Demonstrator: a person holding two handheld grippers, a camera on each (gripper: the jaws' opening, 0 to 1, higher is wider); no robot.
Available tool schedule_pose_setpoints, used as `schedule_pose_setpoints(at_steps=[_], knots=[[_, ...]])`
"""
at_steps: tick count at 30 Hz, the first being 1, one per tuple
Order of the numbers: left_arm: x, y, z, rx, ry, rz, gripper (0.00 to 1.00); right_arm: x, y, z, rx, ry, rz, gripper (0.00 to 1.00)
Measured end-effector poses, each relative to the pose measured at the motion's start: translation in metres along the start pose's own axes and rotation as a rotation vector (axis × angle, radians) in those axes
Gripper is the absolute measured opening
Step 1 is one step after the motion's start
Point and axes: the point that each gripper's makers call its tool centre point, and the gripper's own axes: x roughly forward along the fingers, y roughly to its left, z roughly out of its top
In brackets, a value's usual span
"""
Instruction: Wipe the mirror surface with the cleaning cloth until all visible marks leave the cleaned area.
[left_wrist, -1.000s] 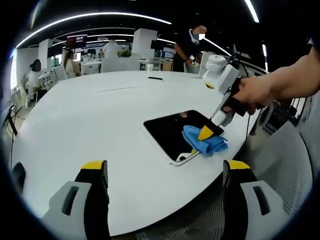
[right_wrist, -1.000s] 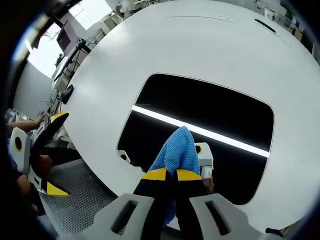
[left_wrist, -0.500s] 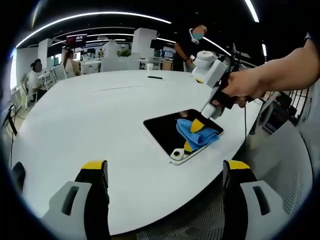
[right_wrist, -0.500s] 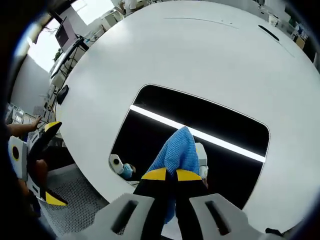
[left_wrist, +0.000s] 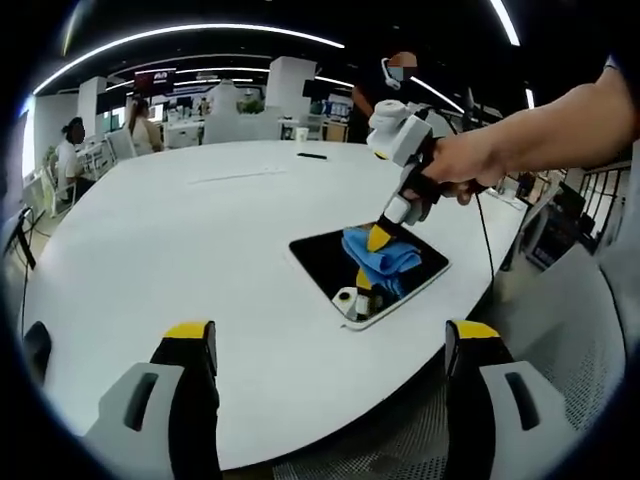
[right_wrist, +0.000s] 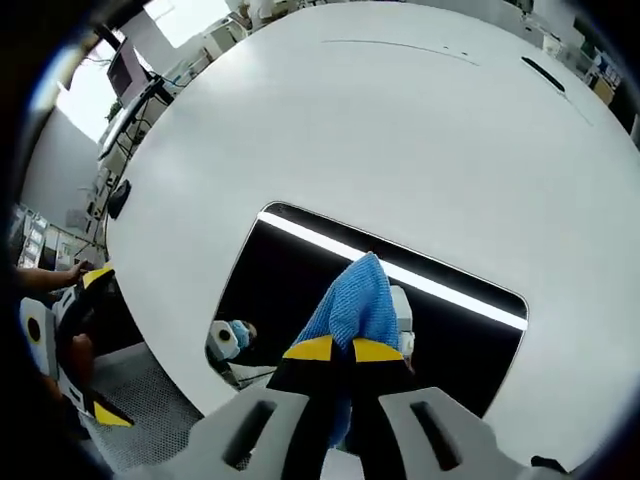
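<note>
A dark rectangular mirror lies flat on the white table near its right front edge. A blue cleaning cloth rests on the glass, and my right gripper is shut on it, held by a person's hand. The mirror reflects a bright ceiling light strip and the gripper. My left gripper hovers over the table's near edge, well short of the mirror, with its jaws standing wide open and nothing between them. It also appears at the left edge of the right gripper view.
The large round white table carries a small dark object at its far side. A grey mesh chair stands at the right. People stand and sit in the office beyond the table.
My right gripper has dragged the cloth across the mirror away from the table's edge, toward the middle of the glass. My left gripper has stayed in place.
</note>
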Motion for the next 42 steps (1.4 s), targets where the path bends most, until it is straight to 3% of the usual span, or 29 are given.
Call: schedule_pose_setpoints(at_steps=[23, 32, 42], knots=[[0.002, 0.0, 0.0, 0.009, 0.002, -0.008, 0.92, 0.004, -0.014, 0.037, -0.005, 0.006, -0.024, 0.0], [0.001, -0.001, -0.002, 0.005, 0.001, -0.009, 0.92, -0.005, -0.009, 0.031, -0.009, 0.001, -0.032, 0.0], [0.002, -0.002, -0.003, 0.01, 0.008, -0.012, 0.91, 0.003, -0.016, 0.041, -0.016, 0.013, -0.03, 0.0]])
